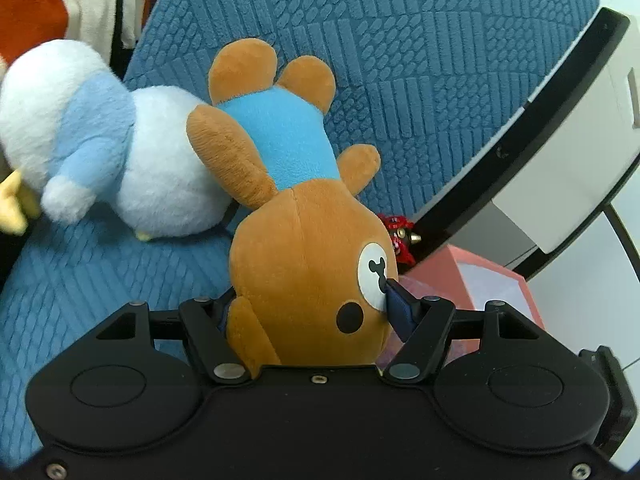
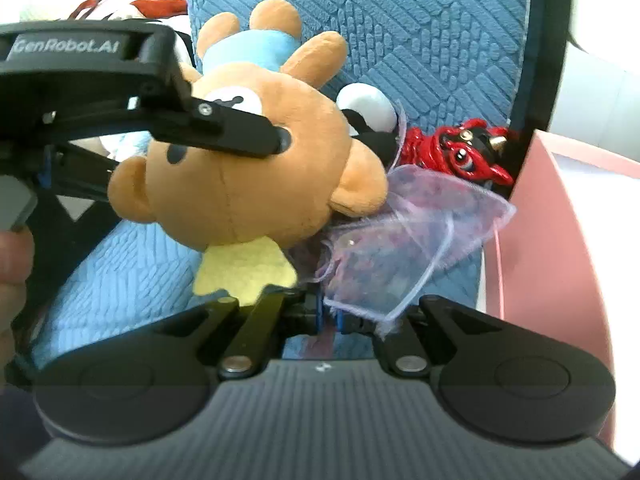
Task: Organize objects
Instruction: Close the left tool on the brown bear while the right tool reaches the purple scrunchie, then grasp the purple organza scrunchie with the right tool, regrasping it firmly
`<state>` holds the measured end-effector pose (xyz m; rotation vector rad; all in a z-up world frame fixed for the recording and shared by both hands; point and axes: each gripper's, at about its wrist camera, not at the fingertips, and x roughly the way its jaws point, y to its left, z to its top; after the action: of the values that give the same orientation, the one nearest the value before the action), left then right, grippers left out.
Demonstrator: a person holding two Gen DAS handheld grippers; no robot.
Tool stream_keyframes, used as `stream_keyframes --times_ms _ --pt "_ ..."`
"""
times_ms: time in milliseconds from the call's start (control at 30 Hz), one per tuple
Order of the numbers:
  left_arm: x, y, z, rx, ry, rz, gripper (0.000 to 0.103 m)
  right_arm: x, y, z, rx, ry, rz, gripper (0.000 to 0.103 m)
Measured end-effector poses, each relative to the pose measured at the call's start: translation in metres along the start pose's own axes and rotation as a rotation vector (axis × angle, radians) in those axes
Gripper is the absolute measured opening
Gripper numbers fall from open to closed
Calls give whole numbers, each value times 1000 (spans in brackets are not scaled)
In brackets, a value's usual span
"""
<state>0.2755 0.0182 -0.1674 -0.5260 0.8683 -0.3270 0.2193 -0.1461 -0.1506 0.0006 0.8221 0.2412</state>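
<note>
The left gripper (image 1: 310, 312) has its black jaws pressed against the head of a brown plush bear in a light blue shirt (image 1: 304, 248), one blue pad (image 1: 400, 312) against the white muzzle and the other against the far side of the head — a firm hold on the toy. The bear hangs head toward the camera, its feet pointing up at the back of a blue quilted fabric chair (image 1: 420, 60).

The right gripper (image 2: 328, 320) has its jaws drawn close together, pinching the edge of a sheer lilac mesh pouch (image 2: 404, 240), which spreads out beside the bear's ear. Just below the bear's head in that view lies a pale yellow plush piece (image 2: 244, 272).

Further back on the chair seat rests a white and pale blue plush penguin (image 1: 120, 148), touching the bear's arm. A red and black demon-faced figure (image 2: 460, 152) sits in the corner of the seat, beside a pink box (image 2: 560, 240) — farthest off stands a white cabinet (image 1: 568, 160).
</note>
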Motion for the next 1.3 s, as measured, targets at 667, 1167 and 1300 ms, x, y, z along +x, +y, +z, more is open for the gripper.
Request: stream_keyframes --times_ms 667,1167,1300 --pt "-52 -9 -77 52 111 165 68 -48 13 -41 113 128 -44 9" --pt "-44 -14 -83 68 115 250 85 -59 3 -54 242 108 -44 35" --pt "-45 -4 -76 14 97 256 88 -62 6 -50 218 73 -37 45"
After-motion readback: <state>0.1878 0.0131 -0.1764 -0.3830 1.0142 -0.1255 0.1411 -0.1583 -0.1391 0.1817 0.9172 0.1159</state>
